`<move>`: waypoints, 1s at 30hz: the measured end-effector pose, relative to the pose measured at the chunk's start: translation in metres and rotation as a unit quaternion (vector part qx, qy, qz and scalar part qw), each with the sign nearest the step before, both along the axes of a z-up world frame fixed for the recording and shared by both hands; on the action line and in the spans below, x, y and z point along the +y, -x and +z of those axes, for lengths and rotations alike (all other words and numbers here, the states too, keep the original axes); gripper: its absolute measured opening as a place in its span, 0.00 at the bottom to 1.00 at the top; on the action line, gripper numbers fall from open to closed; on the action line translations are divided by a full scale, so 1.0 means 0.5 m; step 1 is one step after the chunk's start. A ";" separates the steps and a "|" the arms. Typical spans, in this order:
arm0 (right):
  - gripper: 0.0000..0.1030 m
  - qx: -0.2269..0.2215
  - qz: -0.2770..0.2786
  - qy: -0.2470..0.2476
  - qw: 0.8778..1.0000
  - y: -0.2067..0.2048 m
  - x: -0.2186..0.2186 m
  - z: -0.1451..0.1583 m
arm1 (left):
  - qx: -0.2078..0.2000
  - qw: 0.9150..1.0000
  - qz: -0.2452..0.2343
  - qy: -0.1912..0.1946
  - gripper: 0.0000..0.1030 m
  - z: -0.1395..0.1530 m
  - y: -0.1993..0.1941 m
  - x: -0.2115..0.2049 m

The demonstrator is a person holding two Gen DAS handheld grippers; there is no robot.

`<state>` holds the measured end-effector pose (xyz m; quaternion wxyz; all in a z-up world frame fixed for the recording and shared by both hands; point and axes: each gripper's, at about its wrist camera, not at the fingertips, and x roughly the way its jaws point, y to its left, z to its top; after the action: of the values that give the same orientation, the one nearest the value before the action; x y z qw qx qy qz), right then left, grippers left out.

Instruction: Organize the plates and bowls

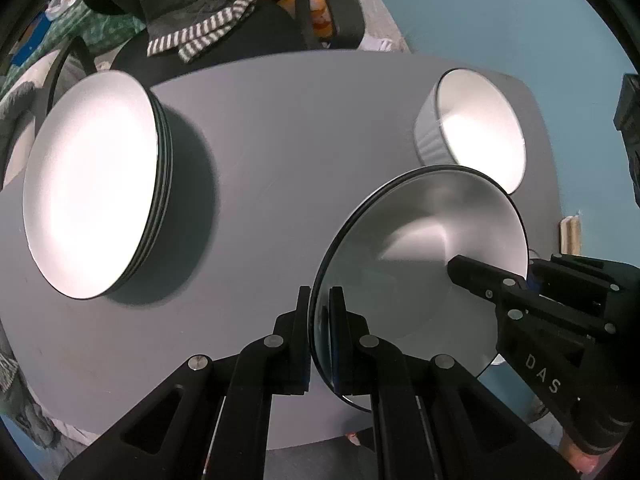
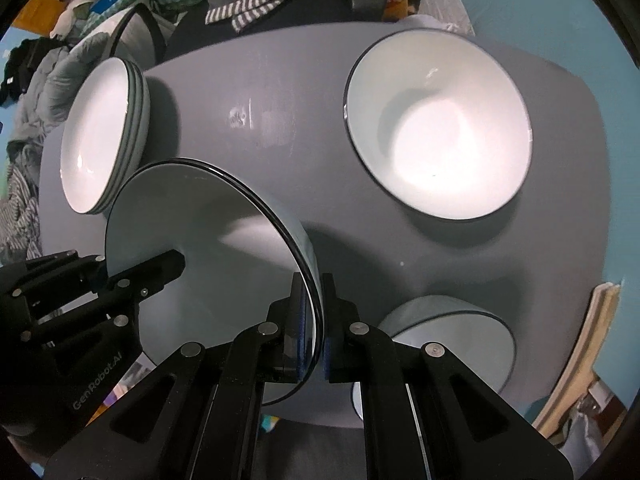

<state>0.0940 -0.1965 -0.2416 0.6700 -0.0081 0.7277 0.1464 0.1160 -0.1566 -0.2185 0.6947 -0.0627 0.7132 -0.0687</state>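
Observation:
Both grippers hold one white plate with a dark rim (image 1: pixel 412 264), lifted above the grey table (image 1: pixel 280 140). My left gripper (image 1: pixel 320 320) is shut on its left rim. My right gripper (image 2: pixel 316 312) is shut on its right rim; the plate shows in the right wrist view (image 2: pixel 208 240). A stack of several plates (image 1: pixel 96 184) lies at the table's left, also in the right wrist view (image 2: pixel 100 136). A large white bowl (image 2: pixel 436 124) sits at the far right, and shows in the left wrist view (image 1: pixel 476 128). A second bowl (image 2: pixel 452 344) sits at the near right, partly hidden by my right gripper.
A black chair with a striped cloth (image 1: pixel 200 36) stands behind the table. Clothes and bedding (image 2: pixel 48 80) pile up at the left. The table's front edge (image 1: pixel 304 440) is just below the held plate. A wooden frame (image 2: pixel 580 360) leans at the right.

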 end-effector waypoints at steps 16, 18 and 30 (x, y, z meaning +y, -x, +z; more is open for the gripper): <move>0.06 -0.023 -0.028 0.010 0.999 -0.011 -0.058 0.071 | -0.031 0.999 -0.034 0.015 0.07 0.036 -0.035 -0.011; 0.06 -0.023 -0.032 0.012 0.999 -0.021 -0.070 0.074 | -0.033 0.999 -0.036 0.016 0.07 0.034 -0.047 -0.019; 0.06 -0.023 -0.054 0.020 0.998 -0.095 -0.122 0.069 | -0.036 0.998 -0.047 0.009 0.07 0.024 -0.127 -0.060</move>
<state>0.1417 -0.2574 -0.2072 0.6933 0.0142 0.7142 0.0950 0.1795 -0.1865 -0.2067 0.7155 -0.0331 0.6891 -0.1100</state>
